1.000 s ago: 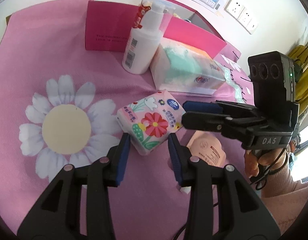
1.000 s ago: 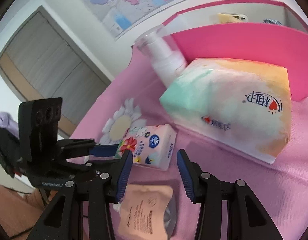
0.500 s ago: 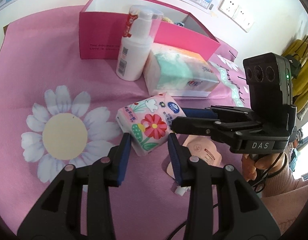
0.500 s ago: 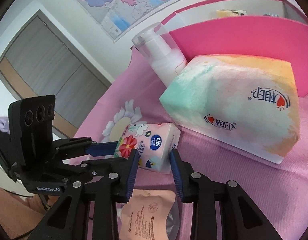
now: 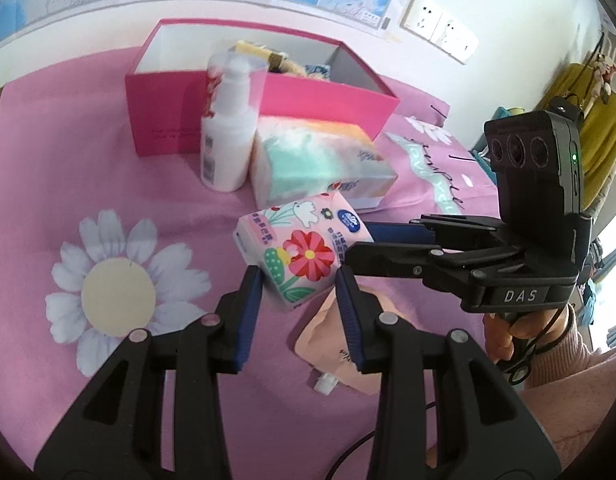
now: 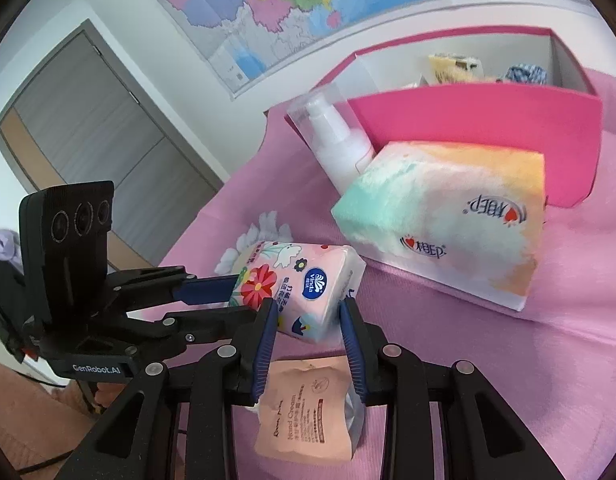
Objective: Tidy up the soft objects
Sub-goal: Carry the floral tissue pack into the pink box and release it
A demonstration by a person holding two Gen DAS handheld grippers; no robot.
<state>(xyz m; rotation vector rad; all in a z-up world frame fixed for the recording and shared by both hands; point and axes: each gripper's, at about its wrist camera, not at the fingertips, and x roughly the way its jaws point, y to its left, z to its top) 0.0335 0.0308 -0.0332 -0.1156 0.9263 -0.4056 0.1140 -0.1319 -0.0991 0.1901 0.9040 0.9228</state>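
A small pink floral tissue pack (image 5: pixel 304 246) (image 6: pixel 304 288) is lifted off the pink cloth, tilted. My left gripper (image 5: pixel 300 280) and my right gripper (image 6: pixel 308 312) are both shut on it, from two sides at right angles. The right gripper shows in the left wrist view (image 5: pixel 387 240), the left gripper in the right wrist view (image 6: pixel 212 292). A large pastel tissue pack (image 5: pixel 319 164) (image 6: pixel 447 224) lies beyond, in front of the open pink box (image 5: pixel 327 100) (image 6: pixel 467 120), which holds soft items.
A white pump bottle (image 5: pixel 228 132) (image 6: pixel 339 140) stands beside the large pack. A peach refill pouch (image 5: pixel 331 344) (image 6: pixel 308 408) lies on the cloth under the grippers. A daisy print (image 5: pixel 116 284) marks the cloth at left.
The right gripper closed on the floral pack. Both grippers raised it off the cloth, and the box's inside has come into view.
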